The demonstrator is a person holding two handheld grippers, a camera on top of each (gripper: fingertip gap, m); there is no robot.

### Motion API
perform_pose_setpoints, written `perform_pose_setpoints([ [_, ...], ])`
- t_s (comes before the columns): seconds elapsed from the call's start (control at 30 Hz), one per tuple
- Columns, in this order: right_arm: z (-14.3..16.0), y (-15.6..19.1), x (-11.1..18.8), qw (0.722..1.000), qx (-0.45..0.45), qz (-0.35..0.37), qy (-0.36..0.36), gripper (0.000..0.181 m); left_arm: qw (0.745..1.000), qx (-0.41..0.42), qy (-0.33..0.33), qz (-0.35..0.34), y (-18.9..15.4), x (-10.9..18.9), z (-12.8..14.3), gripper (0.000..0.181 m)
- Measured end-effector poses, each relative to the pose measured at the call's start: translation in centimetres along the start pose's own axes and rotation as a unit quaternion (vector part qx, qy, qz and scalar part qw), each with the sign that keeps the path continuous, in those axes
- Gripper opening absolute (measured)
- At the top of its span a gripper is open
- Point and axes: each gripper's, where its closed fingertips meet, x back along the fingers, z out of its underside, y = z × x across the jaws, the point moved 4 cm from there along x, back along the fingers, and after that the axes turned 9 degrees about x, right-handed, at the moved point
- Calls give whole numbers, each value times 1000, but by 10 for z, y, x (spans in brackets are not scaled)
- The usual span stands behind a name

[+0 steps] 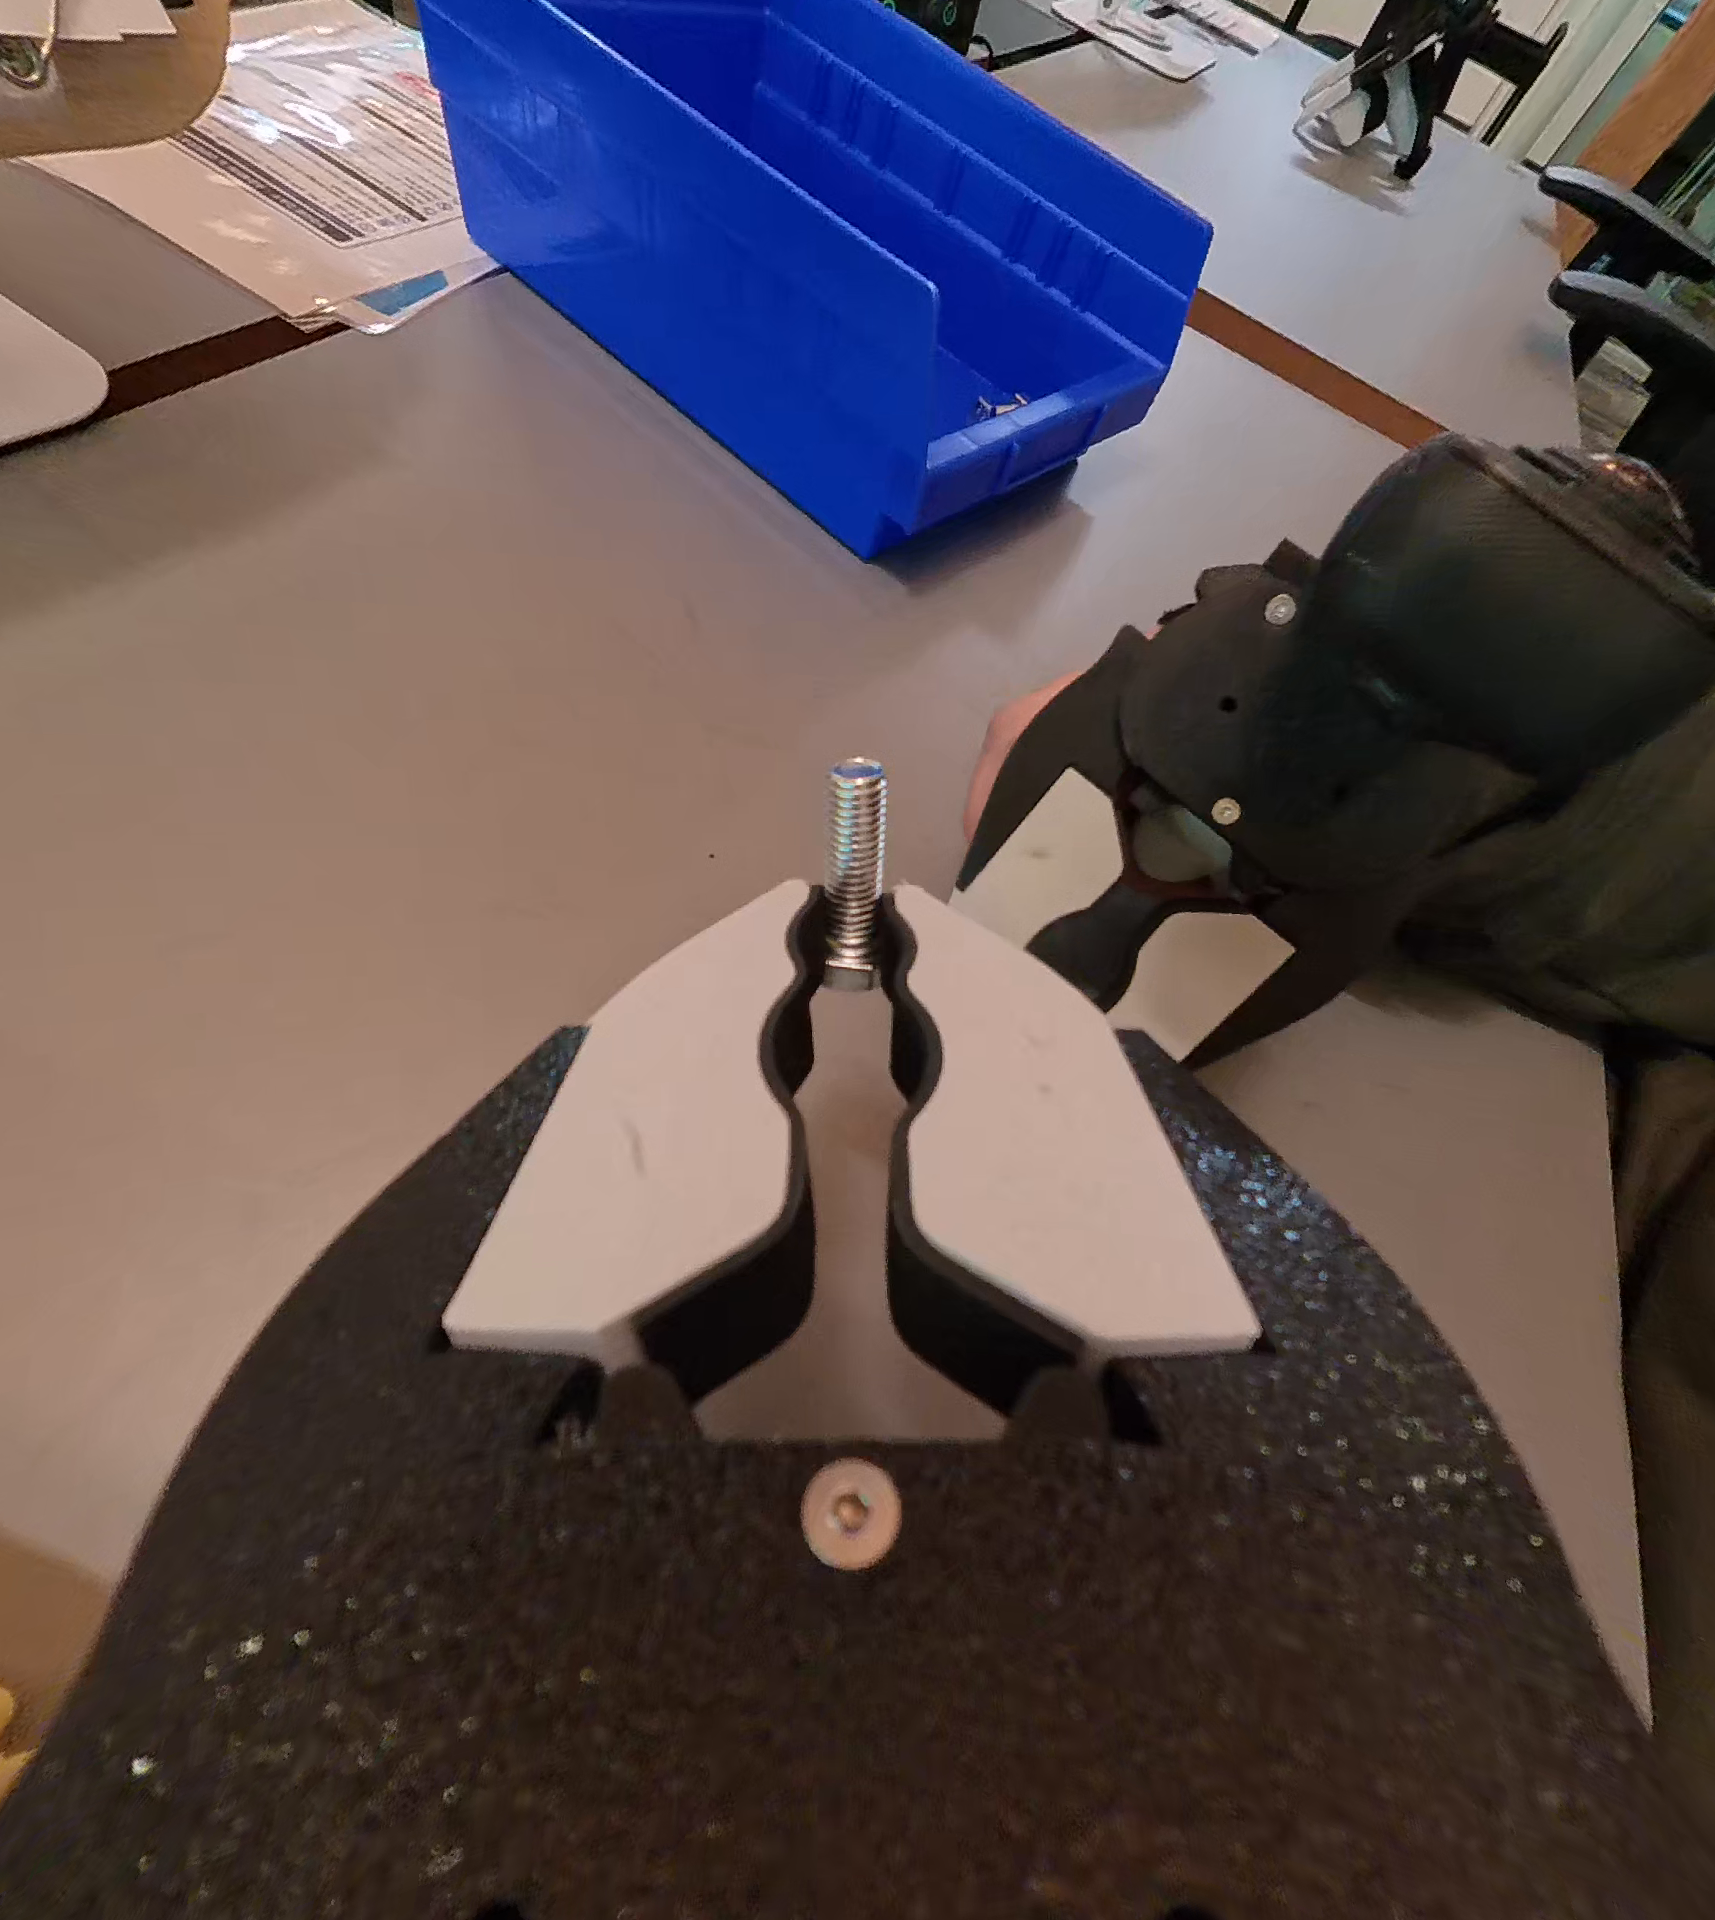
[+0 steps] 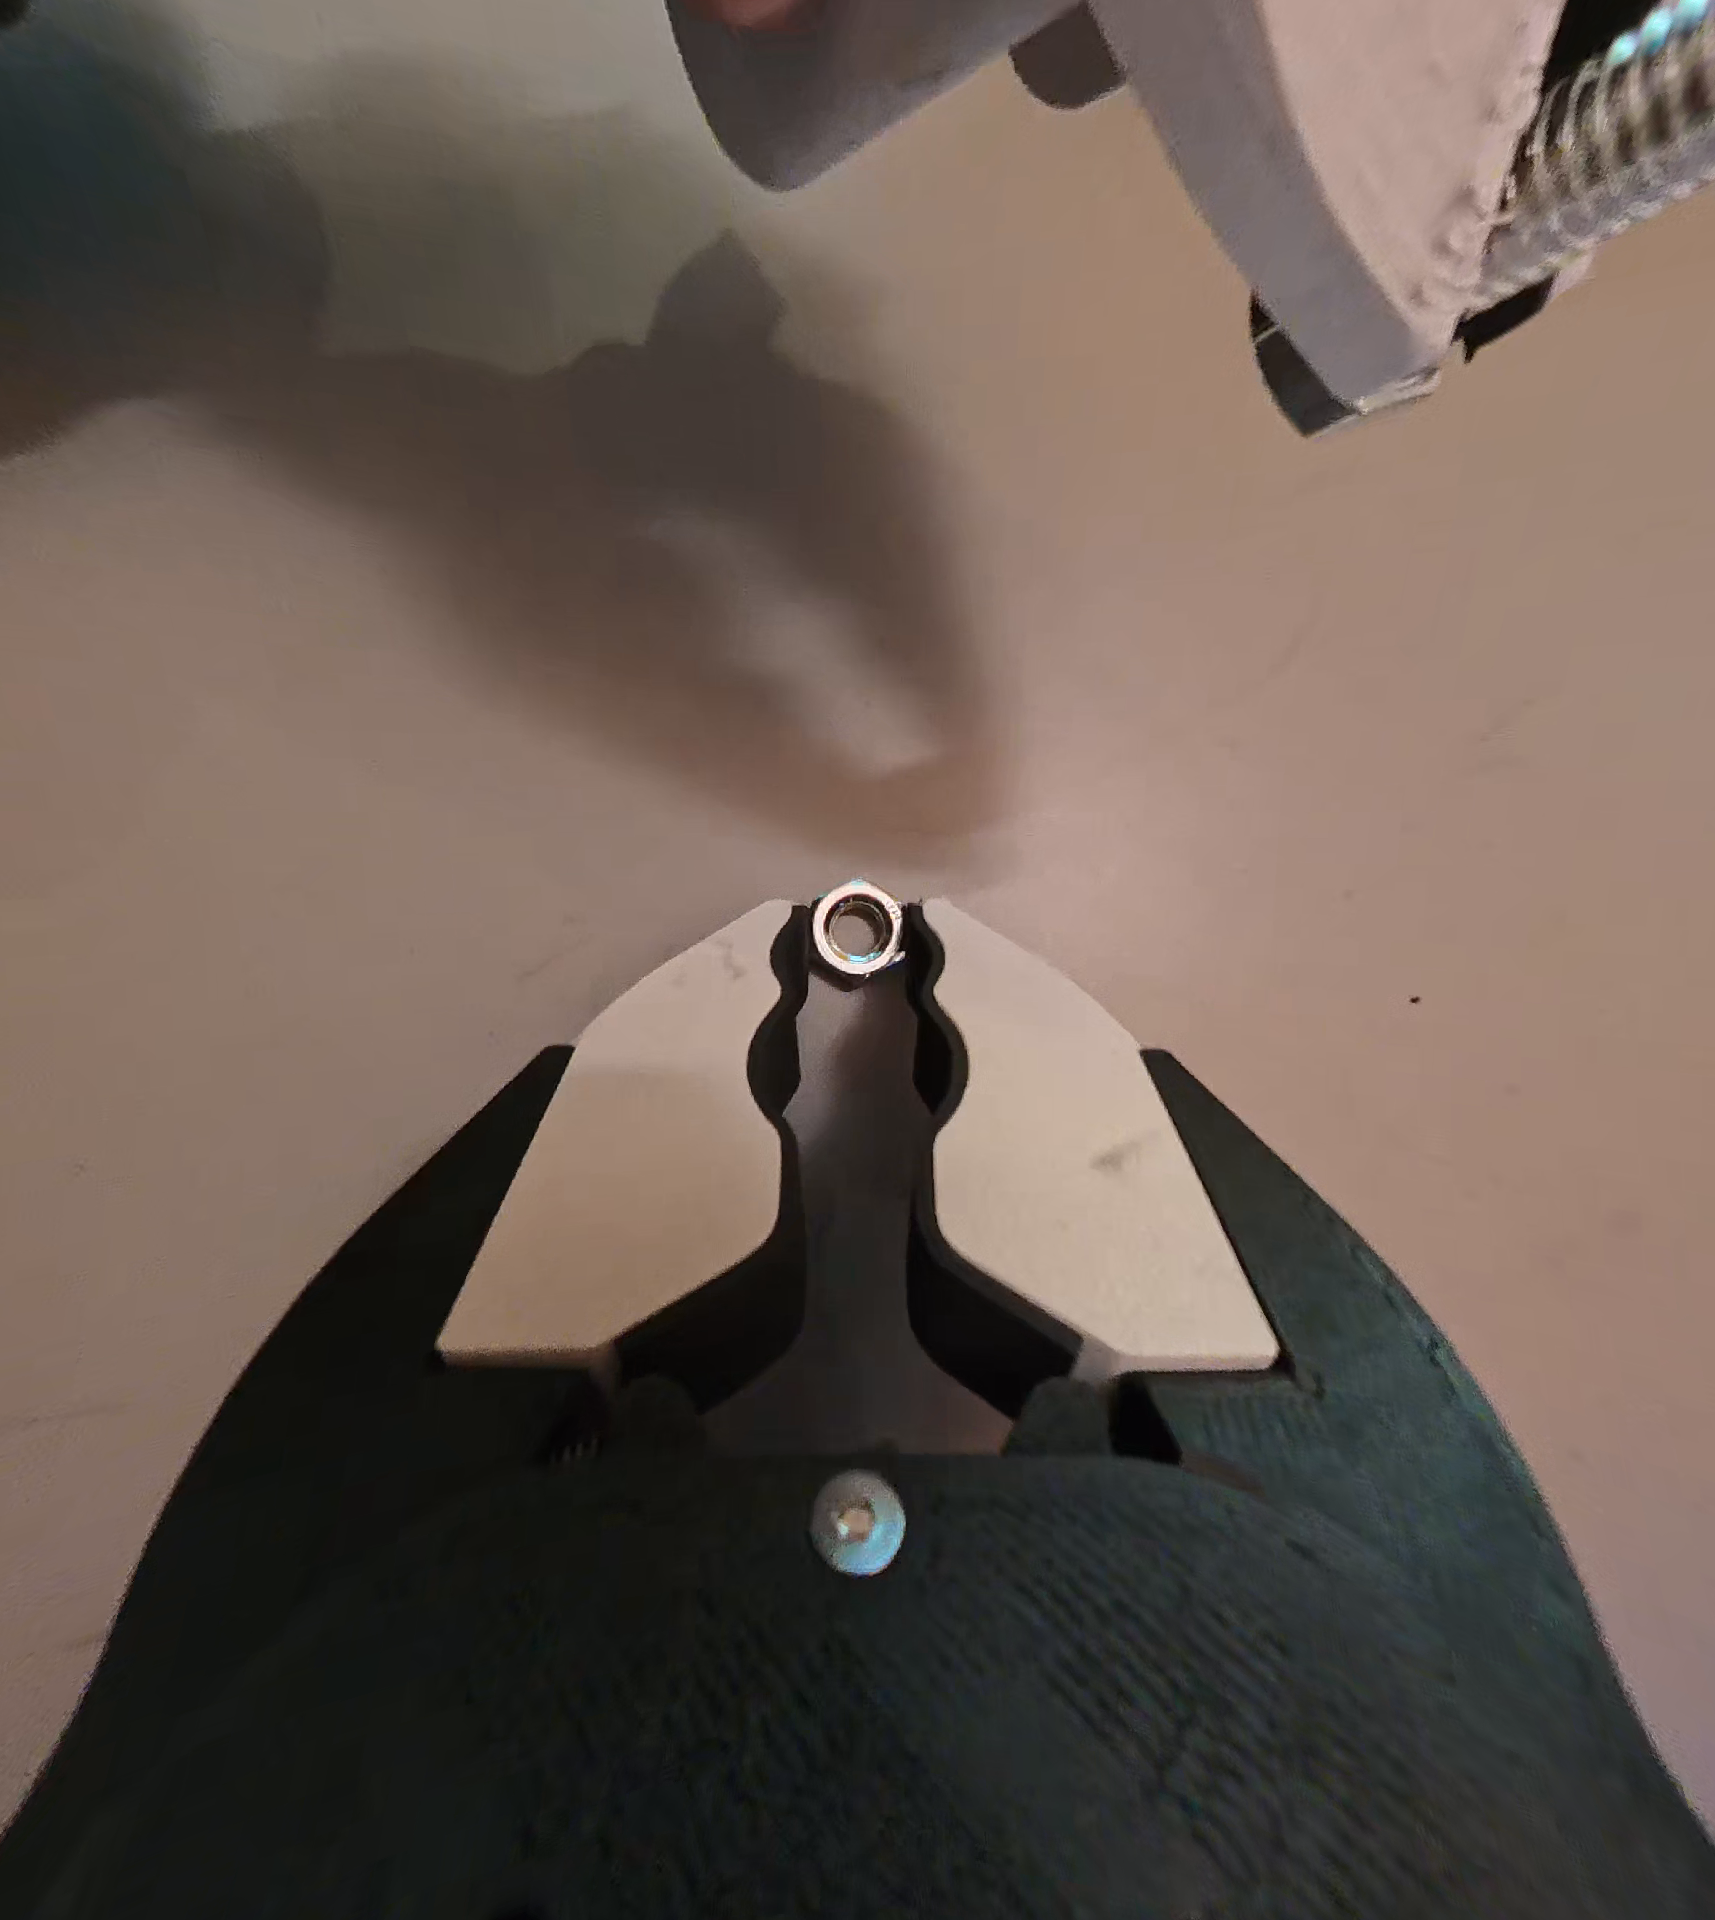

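wrist cameras, close, table [image 1: 313, 727] shared

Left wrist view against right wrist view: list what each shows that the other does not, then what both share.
Only the left wrist view shows the blue bin, papers and office chairs. Only the right wrist view shows the hex nut pinched at the right gripper tips. Both show the grey table and the bolt clamped in the left gripper.
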Motion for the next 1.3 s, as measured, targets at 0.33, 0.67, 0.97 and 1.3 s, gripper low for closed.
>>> perform_pose_setpoints([
  [0.33, 5, 4, 5, 999, 46, -16, -12, 17, 1000, -4, 2, 11, -2, -6, -1, 9],
  [0.67, -25, -38, 87, 956, -12, -62, -287, 17, 998, -26, -43, 47, -9, -9, -8, 9],
  [0.97, -37, -61, 149, 933, 98, -97, -333, 17, 980, -143, -105, 88, -43, -38, -10, 9],
  [1.3, -28, -48, 132, 964, 210, -91, -133, 17, 980, -166, -96, 53, -48, -58, -3, 9],
])
